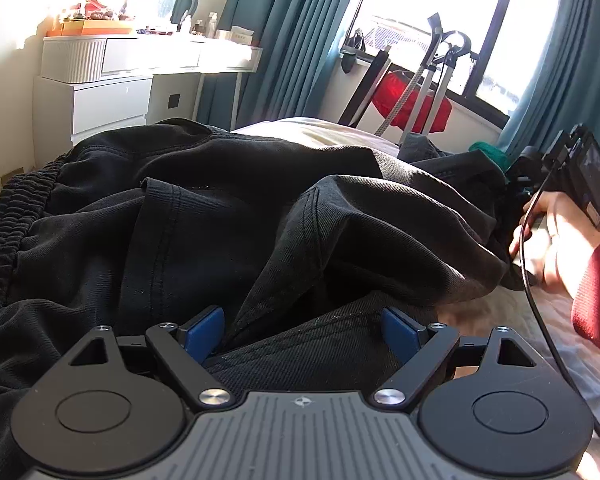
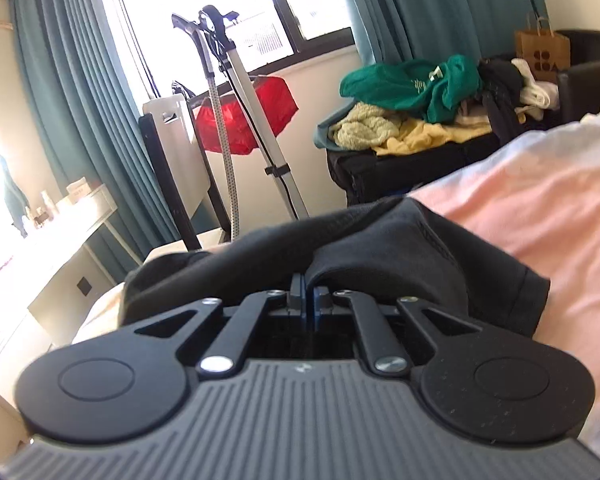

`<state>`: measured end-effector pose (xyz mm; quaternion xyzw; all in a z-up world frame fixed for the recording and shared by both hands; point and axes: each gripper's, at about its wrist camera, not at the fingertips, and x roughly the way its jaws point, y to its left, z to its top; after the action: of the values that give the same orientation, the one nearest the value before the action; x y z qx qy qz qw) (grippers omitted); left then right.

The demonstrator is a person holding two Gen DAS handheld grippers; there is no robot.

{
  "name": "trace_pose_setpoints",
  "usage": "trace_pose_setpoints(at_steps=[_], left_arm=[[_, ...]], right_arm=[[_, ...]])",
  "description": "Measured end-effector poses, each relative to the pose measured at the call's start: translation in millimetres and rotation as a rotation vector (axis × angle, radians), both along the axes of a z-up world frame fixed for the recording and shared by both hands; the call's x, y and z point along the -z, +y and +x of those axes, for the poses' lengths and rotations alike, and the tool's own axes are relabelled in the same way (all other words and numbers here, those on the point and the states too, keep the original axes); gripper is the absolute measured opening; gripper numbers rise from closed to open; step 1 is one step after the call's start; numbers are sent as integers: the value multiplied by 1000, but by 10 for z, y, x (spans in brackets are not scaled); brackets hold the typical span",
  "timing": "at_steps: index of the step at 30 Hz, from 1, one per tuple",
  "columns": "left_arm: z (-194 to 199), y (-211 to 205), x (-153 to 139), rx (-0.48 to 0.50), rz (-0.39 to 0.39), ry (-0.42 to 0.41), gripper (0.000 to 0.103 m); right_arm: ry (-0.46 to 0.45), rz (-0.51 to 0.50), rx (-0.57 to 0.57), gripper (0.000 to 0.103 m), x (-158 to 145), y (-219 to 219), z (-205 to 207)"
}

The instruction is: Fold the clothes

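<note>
Two grippers work over one dark garment. The black trousers [image 1: 228, 208] fill the middle of the left wrist frame, crumpled on a pale pink bedspread [image 1: 496, 312], their elastic waistband at the left edge. The left gripper [image 1: 304, 330] sits at the bottom centre with its jaws spread wide; black cloth lies between the blue pads [image 1: 204, 332] without being pinched. In the right wrist frame the right gripper [image 2: 309, 298] is clamped tight on a fold of the trousers [image 2: 380, 252], low centre. At the right edge of the left view, a hand [image 1: 552, 236] in a red sleeve holds that gripper.
</note>
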<state>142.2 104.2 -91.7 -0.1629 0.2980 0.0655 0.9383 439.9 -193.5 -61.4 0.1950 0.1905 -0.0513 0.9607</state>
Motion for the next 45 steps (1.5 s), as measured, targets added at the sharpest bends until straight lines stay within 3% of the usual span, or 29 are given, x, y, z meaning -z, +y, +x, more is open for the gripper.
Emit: trace_pose_setpoints(at_steps=[4, 9, 12, 14, 19, 22, 24, 25, 26, 28, 31, 34, 36, 42, 45], left_arm=[[-64, 14, -45, -4, -25, -31, 87], [-104, 41, -60, 32, -138, -124, 87], [-69, -22, -52, 58, -117, -156, 87], [-32, -86, -29, 72, -83, -149, 87], [1, -161, 43, 94, -41, -146, 87], [3, -175, 65, 101, -29, -143, 87], [-15, -180, 64, 104, -28, -143, 87], [-25, -182, 63, 105, -29, -143, 87], [-33, -184, 60, 106, -32, -143, 87], [-49, -183, 60, 101, -33, -143, 87], [-76, -209, 55, 82, -20, -141, 85], [-89, -234, 56, 69, -10, -133, 85], [-107, -271, 64, 68, 7, -134, 85], [-87, -372, 114, 70, 72, -154, 86], [-46, -377, 145, 66, 74, -162, 86]], right_arm=[[-99, -87, 0, 5, -486, 132, 88], [-237, -152, -78, 5, -1253, 355, 371], [-303, -193, -162, 5, -1613, 592, 554], [-297, -232, -182, 5, -1627, 742, 671], [-115, -255, -198, 8, -1103, 850, 928], [-57, -253, -221, 13, -826, 749, 886], [-53, -206, -233, 46, -764, 580, 770], [-59, -167, -230, 74, -746, 470, 694], [-89, -106, -214, 89, -737, 313, 569], [-143, 16, -176, 87, -709, -8, 325], [-152, 220, -47, 87, -472, -595, 29], [-56, 591, 78, 89, 142, -1103, -138], [17, 785, 53, 89, 574, -1174, -143], [103, 853, -82, 89, 1086, -640, 35], [61, 775, 18, 88, 1073, -469, 165]])
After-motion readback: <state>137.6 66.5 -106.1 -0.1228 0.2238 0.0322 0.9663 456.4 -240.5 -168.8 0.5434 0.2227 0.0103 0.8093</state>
